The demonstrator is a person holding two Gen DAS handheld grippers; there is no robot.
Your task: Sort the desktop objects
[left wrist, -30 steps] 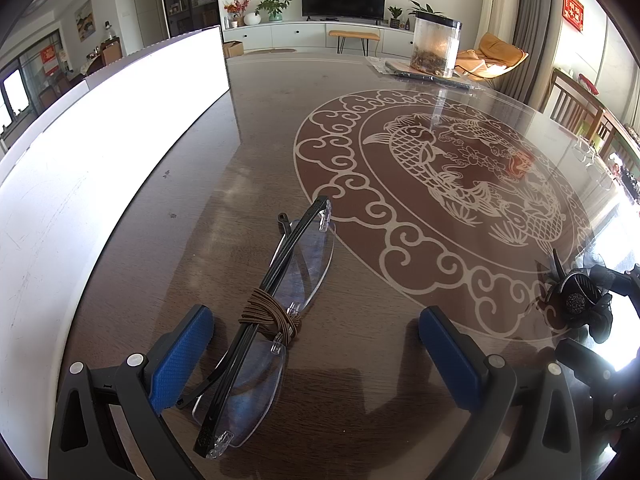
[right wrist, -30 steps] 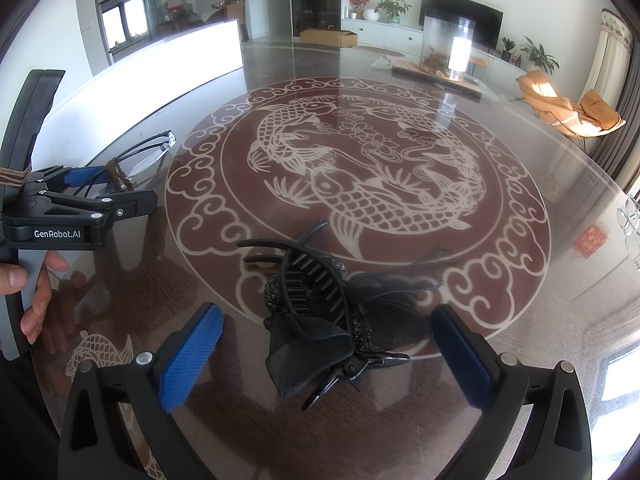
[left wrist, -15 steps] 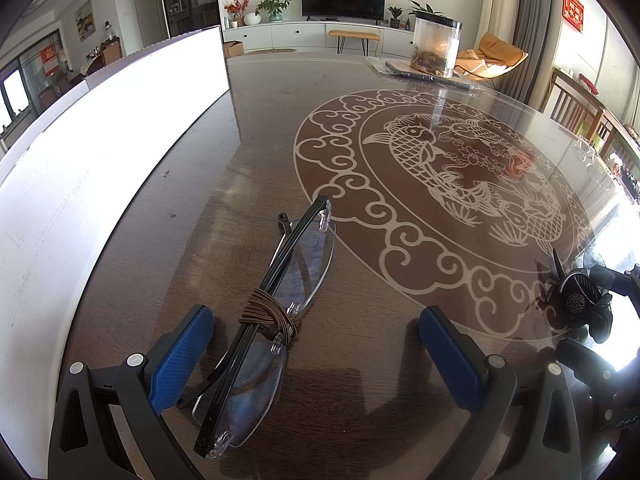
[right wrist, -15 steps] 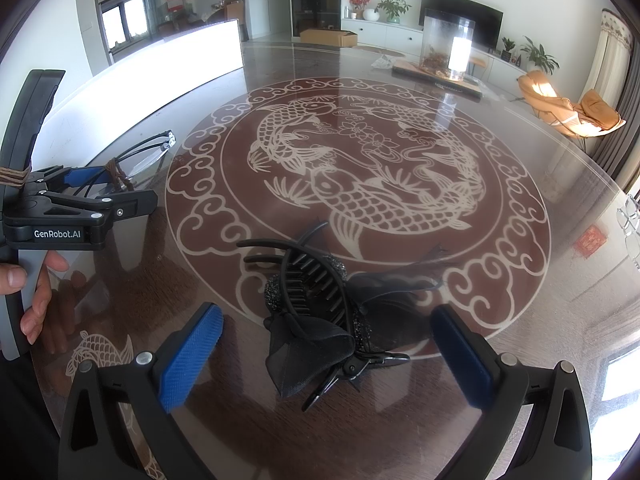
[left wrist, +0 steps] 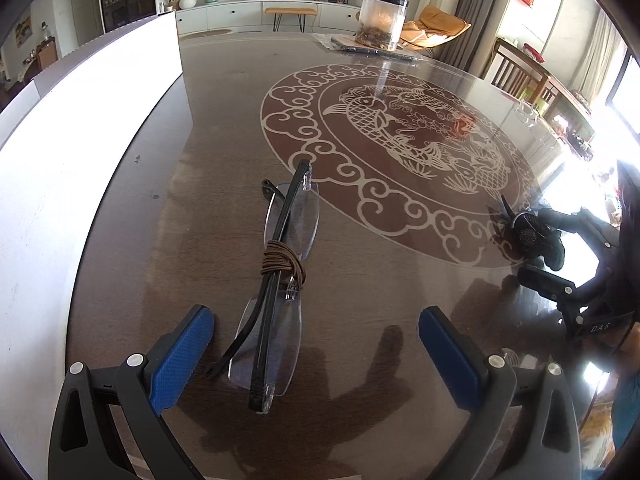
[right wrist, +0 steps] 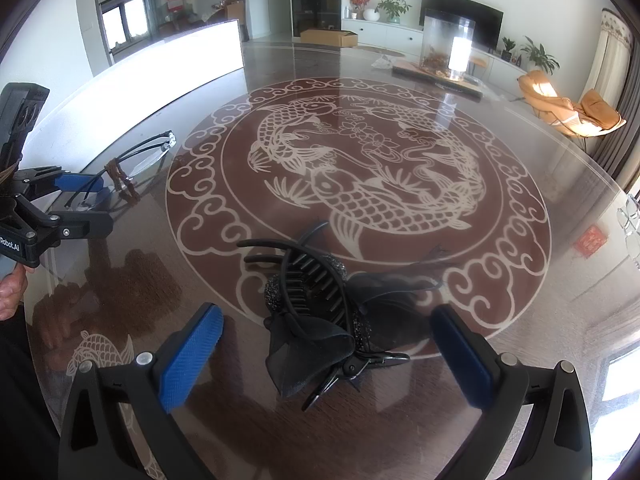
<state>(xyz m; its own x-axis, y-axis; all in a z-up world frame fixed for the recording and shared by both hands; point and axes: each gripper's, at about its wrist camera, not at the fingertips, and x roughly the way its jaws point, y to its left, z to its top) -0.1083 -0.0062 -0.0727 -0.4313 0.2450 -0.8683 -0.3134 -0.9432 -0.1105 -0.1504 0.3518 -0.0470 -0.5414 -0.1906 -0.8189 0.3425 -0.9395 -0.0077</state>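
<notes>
Folded rimless glasses (left wrist: 276, 280) with a brown hair tie (left wrist: 282, 260) wound round the middle lie on the glass tabletop. My left gripper (left wrist: 316, 344) stands open around their near end, touching nothing. A black hair claw with a fabric bow (right wrist: 320, 320) lies between the blue pads of my right gripper (right wrist: 326, 344), which is open too. In the right wrist view the glasses (right wrist: 140, 156) and the left gripper (right wrist: 80, 204) appear at the far left. In the left wrist view the hair claw (left wrist: 532, 236) and the right gripper (left wrist: 536, 248) sit at the far right.
The round table (right wrist: 520, 264) carries a carp medallion under glass. A clear tank (left wrist: 382, 24) on a mat stands at the far edge. A white panel (left wrist: 80, 128) runs along the left side. A hand (right wrist: 10, 292) holds the left gripper.
</notes>
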